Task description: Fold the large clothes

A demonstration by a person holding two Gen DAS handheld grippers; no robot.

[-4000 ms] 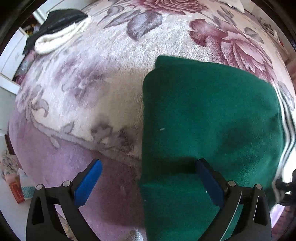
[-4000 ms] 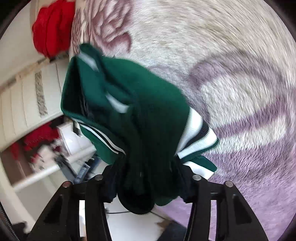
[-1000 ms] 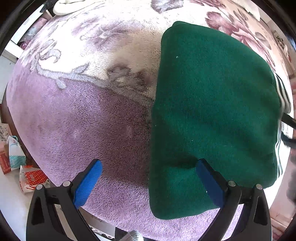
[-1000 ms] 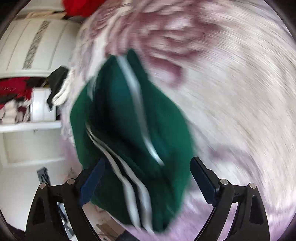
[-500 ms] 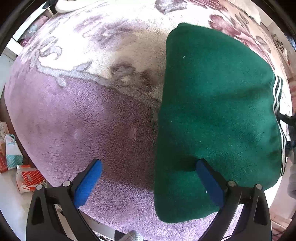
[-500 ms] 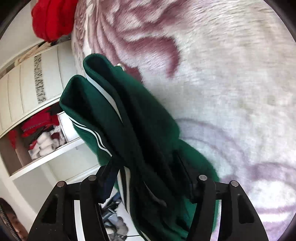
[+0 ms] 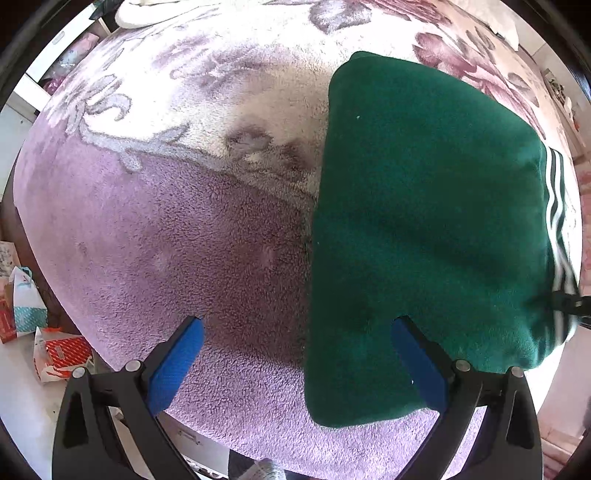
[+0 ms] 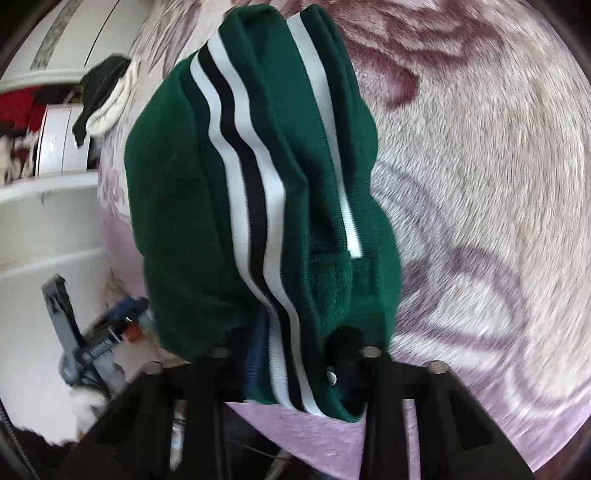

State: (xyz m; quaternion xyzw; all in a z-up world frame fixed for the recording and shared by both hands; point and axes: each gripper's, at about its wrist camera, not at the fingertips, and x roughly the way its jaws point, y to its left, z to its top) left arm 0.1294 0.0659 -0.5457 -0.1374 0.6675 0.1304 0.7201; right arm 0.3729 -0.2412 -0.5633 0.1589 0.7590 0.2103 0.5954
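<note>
A folded dark green garment [image 7: 424,221] with white and black stripes lies on the plush floral blanket [image 7: 184,240], on the right of the left wrist view. My left gripper [image 7: 295,325] hangs open above it, pointing down; its right blue pad overlaps the garment's left part and its left pad is over bare blanket. In the right wrist view my right gripper [image 8: 295,350] has its jaws closing tight on the garment's [image 8: 184,184] striped edge [image 8: 236,158], and the cloth bulges up between its fingers and hides the pads.
A white and dark bundle of clothes [image 7: 140,11] lies at the blanket's far edge. Paper bags and a red box [image 7: 62,350] stand on the floor at the left. White cupboards and shelves [image 8: 44,221] and some loose tools [image 8: 92,332] show beyond the blanket [image 8: 480,184].
My right gripper's jaws, wide apart around the striped edge a second ago, have come together on it. The left gripper has stayed open and hardly moved.
</note>
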